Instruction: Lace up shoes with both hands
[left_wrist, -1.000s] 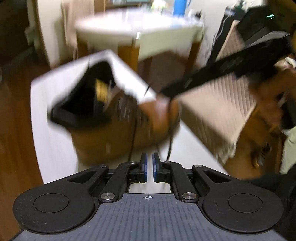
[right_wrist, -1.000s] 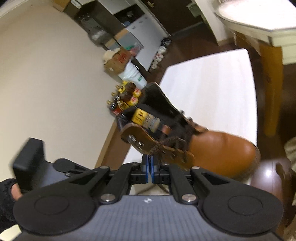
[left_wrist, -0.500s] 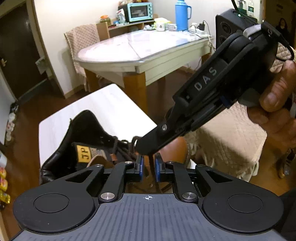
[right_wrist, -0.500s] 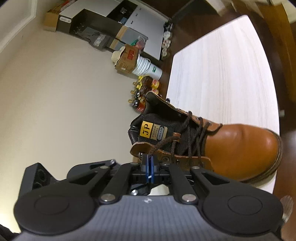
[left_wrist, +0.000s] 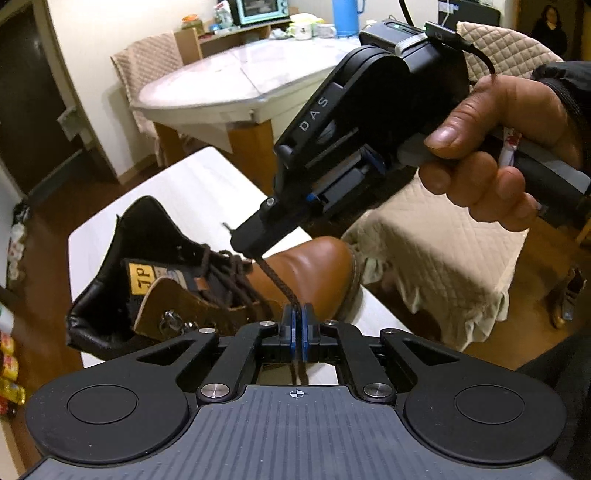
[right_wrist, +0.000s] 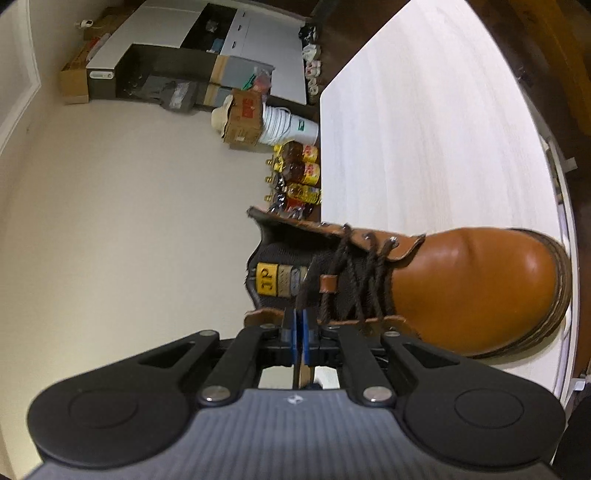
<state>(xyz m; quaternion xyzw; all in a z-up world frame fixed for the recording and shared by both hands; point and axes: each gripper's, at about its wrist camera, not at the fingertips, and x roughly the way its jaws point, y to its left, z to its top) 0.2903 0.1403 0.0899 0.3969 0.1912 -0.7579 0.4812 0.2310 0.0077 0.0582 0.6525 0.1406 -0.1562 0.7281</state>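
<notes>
Since the earlier frames the left gripper (left_wrist: 297, 321) has come in over the boot's near cuff and closed: its blue pads, which stood apart with nothing between them, now pinch the brown lace (left_wrist: 277, 280). The right gripper (left_wrist: 255, 242), which a moment ago crossed the left view lower and flatter, now hangs tilted above the boot with its tip on the same lace strand. In its own view the camera has rolled, so the boot (right_wrist: 443, 288) that lay slanted now points straight right. Its jaws have just been opening a little, yet the pads (right_wrist: 306, 332) still sit almost together with a dark lace strand running between them.

Counted: one tan leather boot (left_wrist: 303, 273), one lace threaded through it in several crossings, two grippers, one bare hand (left_wrist: 498, 147) visible on the right gripper's handle. The boot lies on the near right part of one white low table (left_wrist: 192, 192), toe pointing away to the right in the left view, cuff open toward the left. One larger pale dining table (left_wrist: 236, 85) stands farther back, and a quilted beige cover (left_wrist: 436, 254) lies at right.
</notes>
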